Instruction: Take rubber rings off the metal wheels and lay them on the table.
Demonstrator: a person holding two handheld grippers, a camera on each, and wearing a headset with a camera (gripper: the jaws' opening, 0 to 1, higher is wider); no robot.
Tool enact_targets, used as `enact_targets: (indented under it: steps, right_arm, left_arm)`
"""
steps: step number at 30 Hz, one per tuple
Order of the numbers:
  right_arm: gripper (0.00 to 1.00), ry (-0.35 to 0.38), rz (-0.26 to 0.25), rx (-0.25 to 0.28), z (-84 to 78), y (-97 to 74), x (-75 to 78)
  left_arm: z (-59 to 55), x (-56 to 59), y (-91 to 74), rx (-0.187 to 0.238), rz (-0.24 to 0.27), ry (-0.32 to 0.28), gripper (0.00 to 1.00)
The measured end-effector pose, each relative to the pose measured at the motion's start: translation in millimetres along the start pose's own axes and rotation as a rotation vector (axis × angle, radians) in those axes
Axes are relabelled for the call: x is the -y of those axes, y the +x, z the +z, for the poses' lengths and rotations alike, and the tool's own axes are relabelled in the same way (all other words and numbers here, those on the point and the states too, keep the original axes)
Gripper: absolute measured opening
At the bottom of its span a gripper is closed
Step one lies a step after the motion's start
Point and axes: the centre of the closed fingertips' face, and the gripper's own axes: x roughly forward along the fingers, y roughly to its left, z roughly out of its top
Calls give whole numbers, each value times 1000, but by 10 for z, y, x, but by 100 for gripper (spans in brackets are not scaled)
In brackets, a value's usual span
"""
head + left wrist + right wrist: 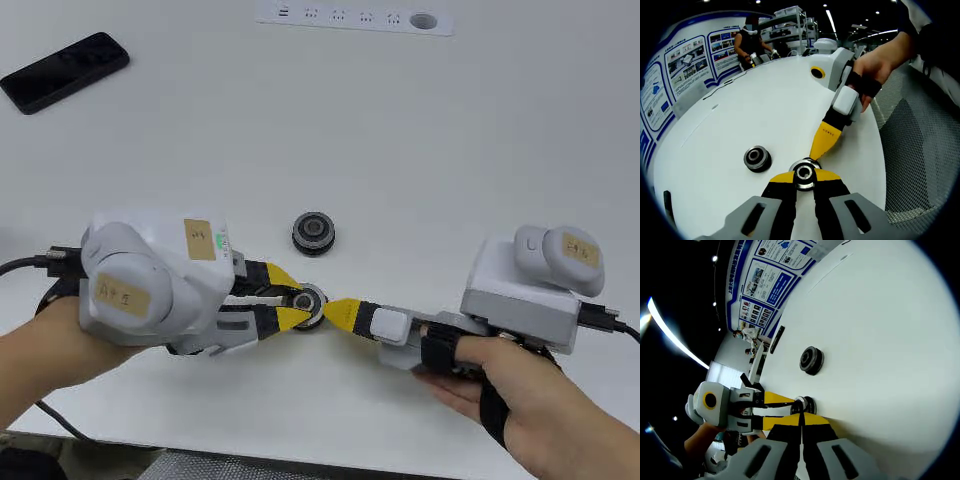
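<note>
Near the desk's front edge, the left gripper (295, 298) pinches a metal wheel (311, 303) by its sides. The right gripper (340, 312), jaws pressed together, touches the wheel's rim, perhaps nipping its rubber ring (319, 296). The ring is likely soft, stretchy and grippy over heavy metal, so hold its outer lip.

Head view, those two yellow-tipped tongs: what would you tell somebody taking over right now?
Left gripper: shut on a metal wheel.
Right gripper: jaws shut, tips against that wheel's rim; whether they pinch its rubber ring I cannot tell.
Second wheel: lying on the table beyond, black ring on.
Done: no ring laid down yet.
Left: strip both rings, lay them on the table.
</note>
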Motion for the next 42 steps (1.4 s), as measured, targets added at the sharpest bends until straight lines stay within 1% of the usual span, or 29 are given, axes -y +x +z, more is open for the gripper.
enact_targets:
  steps: [21, 28, 32, 42]
  right_arm:
    - [0, -109, -37, -13, -11, 19, -69]
    - [0, -125, -45, -12, -15, 21, -73]
    - [0, -153, -53, -14, -17, 27, -94]
    - [0, -192, -63, -18, -20, 44, -101]
  left_arm:
    - [-11, 1, -1, -3, 5, -4, 12]
    - [-12, 4, -2, -3, 6, -4, 12]
    - [-13, 5, -5, -1, 10, -7, 12]
    - [-3, 13, -9, 0, 12, -9, 12]
